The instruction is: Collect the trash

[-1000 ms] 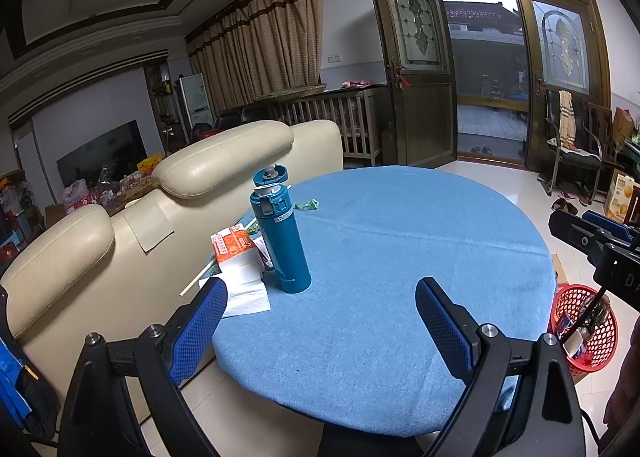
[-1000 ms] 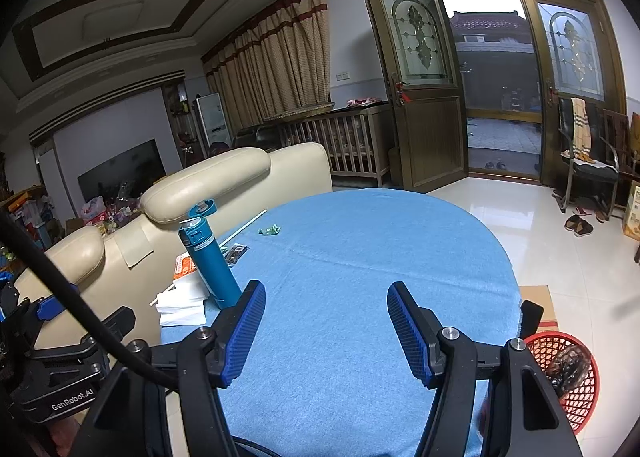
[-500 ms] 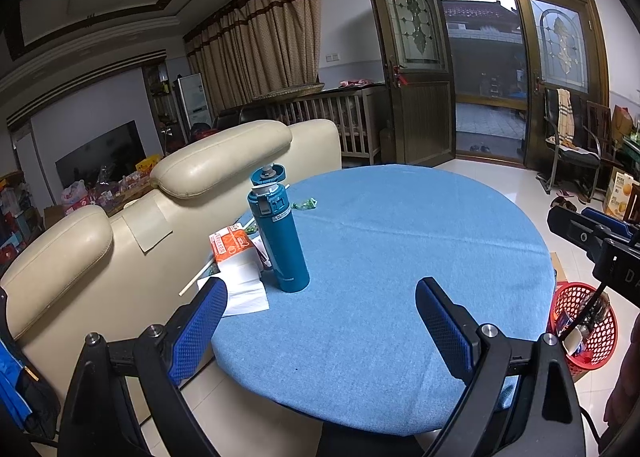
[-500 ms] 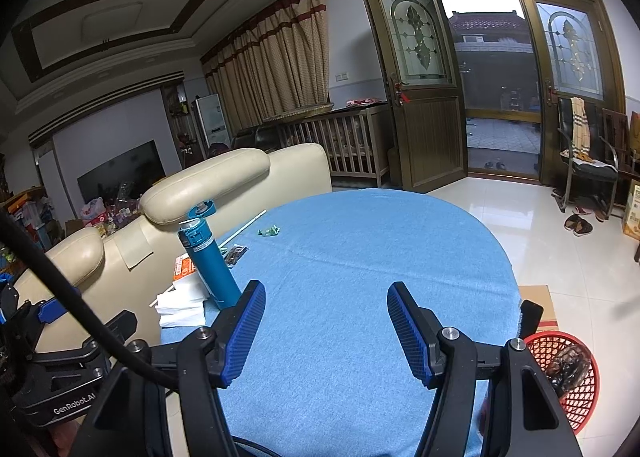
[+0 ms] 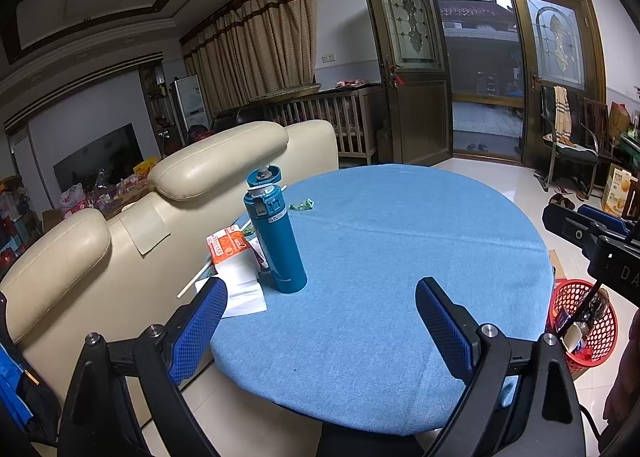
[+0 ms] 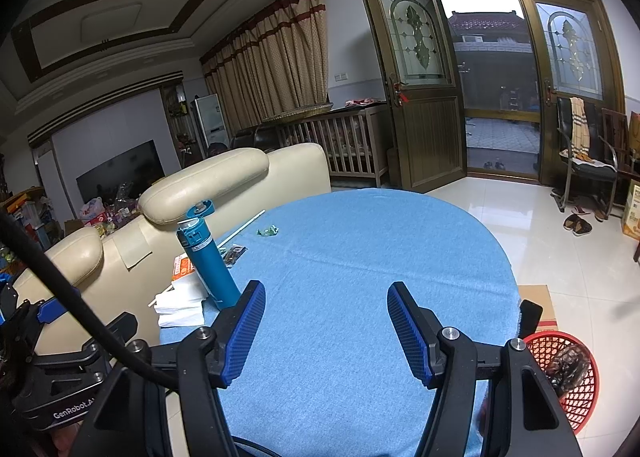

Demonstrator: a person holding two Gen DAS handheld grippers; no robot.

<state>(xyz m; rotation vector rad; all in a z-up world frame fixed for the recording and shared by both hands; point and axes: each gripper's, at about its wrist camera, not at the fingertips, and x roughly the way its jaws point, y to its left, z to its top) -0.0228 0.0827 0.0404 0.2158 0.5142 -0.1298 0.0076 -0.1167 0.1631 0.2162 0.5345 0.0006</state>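
Nothing moved; both grippers' fingers stay wide apart, empty

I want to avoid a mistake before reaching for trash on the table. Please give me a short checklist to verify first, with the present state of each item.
1. Left gripper open and holding nothing: ok.
2. Right gripper open and holding nothing: ok.
3. Trash target in view: ok, a green wrapper lies on the blue tablecloth beyond the bottle.
4. Path to the wrapper free: not ok for the left gripper, the upright teal bottle stands close to the line.
5. Bottle lid closed: not ok, the cap is flipped open.
6. Red basket reachable on the floor by the table: ok; room left inside: cannot tell.
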